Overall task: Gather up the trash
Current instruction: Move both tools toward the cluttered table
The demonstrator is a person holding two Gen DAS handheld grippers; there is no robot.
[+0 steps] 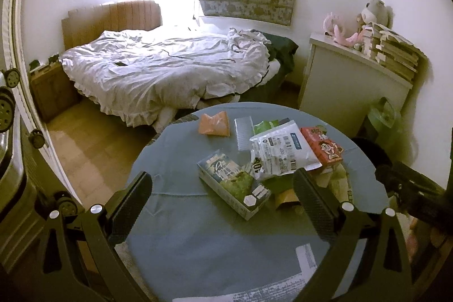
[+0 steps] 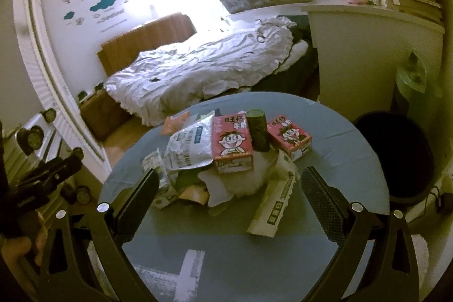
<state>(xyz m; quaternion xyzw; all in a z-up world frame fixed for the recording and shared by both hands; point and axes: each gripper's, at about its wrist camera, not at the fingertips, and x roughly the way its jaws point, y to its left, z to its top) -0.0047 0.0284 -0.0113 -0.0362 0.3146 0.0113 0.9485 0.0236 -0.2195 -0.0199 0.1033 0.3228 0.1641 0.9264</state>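
Observation:
A pile of trash lies on a round blue-grey table (image 1: 175, 217) (image 2: 339, 188). In the left wrist view it holds a flat blue-green carton (image 1: 232, 183), a crumpled silver pouch (image 1: 283, 152), a red milk carton (image 1: 322, 145) and an orange wrapper (image 1: 213, 123). The right wrist view shows two red cartons (image 2: 232, 145) (image 2: 288, 136), a dark cylinder (image 2: 259, 132), white tissue (image 2: 249, 180) and a long white box (image 2: 276, 205). My left gripper (image 1: 222, 188) hangs open just short of the pile. My right gripper (image 2: 229, 186) is also open, empty, in front of the pile.
A black bin (image 2: 396, 154) stands on the floor right of the table, with a green bag (image 1: 382, 118) behind it. A bed (image 1: 170, 67), a white cabinet (image 1: 348, 84) with stacked books (image 1: 396, 50), and a wooden nightstand (image 1: 51, 89) lie beyond.

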